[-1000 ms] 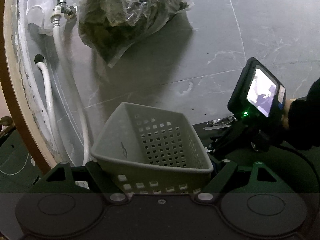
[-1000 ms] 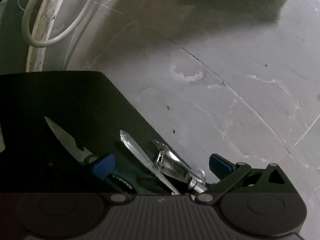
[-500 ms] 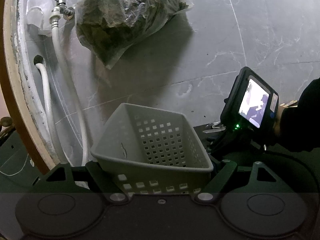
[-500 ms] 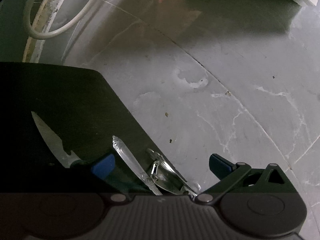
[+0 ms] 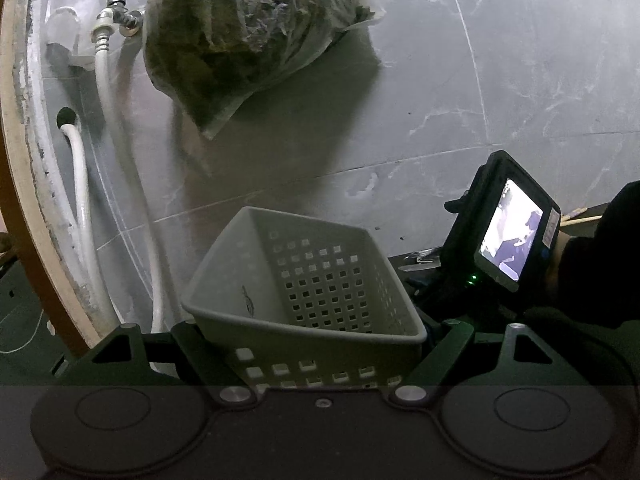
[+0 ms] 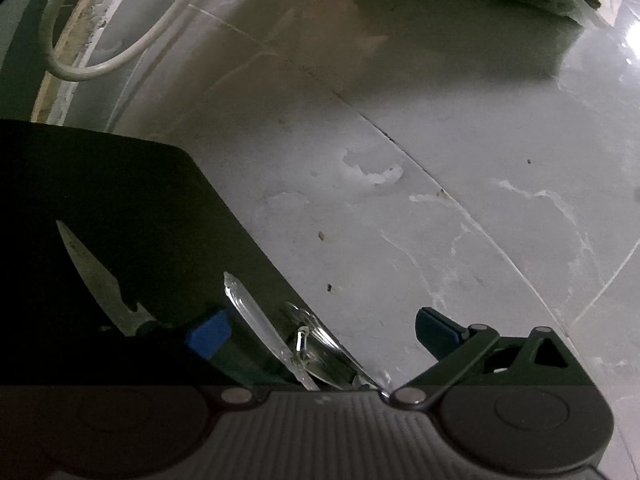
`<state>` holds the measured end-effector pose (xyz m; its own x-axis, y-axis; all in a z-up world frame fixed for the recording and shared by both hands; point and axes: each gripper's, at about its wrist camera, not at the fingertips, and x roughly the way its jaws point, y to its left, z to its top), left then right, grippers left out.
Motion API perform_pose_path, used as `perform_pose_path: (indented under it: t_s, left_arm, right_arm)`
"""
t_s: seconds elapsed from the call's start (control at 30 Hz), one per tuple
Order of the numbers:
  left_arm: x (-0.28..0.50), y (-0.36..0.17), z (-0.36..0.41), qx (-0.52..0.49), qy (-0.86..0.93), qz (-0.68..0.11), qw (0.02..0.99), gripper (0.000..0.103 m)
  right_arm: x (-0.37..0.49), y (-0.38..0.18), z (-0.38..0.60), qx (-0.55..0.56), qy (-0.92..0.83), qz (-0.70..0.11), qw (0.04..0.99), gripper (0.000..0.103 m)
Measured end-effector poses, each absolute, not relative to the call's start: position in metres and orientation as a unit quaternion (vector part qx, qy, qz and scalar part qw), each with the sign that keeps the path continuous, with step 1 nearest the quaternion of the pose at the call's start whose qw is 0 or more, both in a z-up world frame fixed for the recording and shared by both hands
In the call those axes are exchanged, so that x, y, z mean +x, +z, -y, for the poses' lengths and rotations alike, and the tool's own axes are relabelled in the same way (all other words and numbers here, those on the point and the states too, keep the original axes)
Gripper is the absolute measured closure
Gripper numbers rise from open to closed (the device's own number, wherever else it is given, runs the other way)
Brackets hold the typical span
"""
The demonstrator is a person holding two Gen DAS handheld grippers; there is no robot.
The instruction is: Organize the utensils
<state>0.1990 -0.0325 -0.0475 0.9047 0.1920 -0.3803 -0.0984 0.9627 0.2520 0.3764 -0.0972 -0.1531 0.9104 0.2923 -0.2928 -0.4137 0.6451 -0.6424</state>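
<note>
Little has shifted since a second ago: right gripper (image 6: 320,334) has tipped slightly, utensils sliding lower between its spread blue-tipped fingers (image 6: 208,334). Left gripper (image 5: 308,344) unchanged, fingers pinching the grey perforated plastic basket (image 5: 320,280) by its near wall. Clear-handled utensil (image 6: 256,320) and shiny metal spoon (image 6: 320,340) lie on the black mat (image 6: 120,208), between right fingers, untouched. Steel knife (image 6: 96,280) just left. Risk: closing now could catch both pieces and one slips.
</note>
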Motion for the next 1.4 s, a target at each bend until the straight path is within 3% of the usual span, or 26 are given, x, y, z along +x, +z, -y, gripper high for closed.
perform_pose_path:
  t_s: [0.3, 0.4, 0.6, 0.67, 0.77, 0.93, 1.4]
  left_arm:
    - [0.203, -0.047, 0.032, 0.118, 0.072, -0.206, 0.969, 0.021]
    - [0.203, -0.048, 0.033, 0.118, 0.073, -0.206, 0.969, 0.021]
    - [0.202, -0.048, 0.032, 0.113, 0.076, -0.206, 0.969, 0.021]
    - [0.202, -0.047, 0.032, 0.113, 0.076, -0.207, 0.969, 0.021]
    - [0.202, -0.047, 0.032, 0.112, 0.076, -0.207, 0.969, 0.021]
    - [0.201, -0.047, 0.033, 0.112, 0.075, -0.206, 0.969, 0.021]
    - [0.2, -0.047, 0.027, 0.116, 0.058, -0.206, 0.97, 0.021]
  right_arm:
    - [0.379, -0.154, 0.102, -0.369, 0.201, -0.071, 0.905, 0.005]
    - [0.379, -0.154, 0.099, -0.372, 0.206, -0.069, 0.902, 0.011]
    - [0.376, -0.156, 0.092, -0.372, 0.209, -0.07, 0.902, 0.034]
    - [0.375, -0.157, 0.089, -0.378, 0.21, -0.069, 0.899, 0.052]
    - [0.373, -0.156, 0.087, -0.379, 0.213, -0.077, 0.897, 0.07]
    - [0.367, -0.157, 0.086, -0.382, 0.221, -0.08, 0.894, 0.089]
    - [0.325, -0.121, 0.104, -0.345, 0.238, -0.029, 0.907, 0.1]
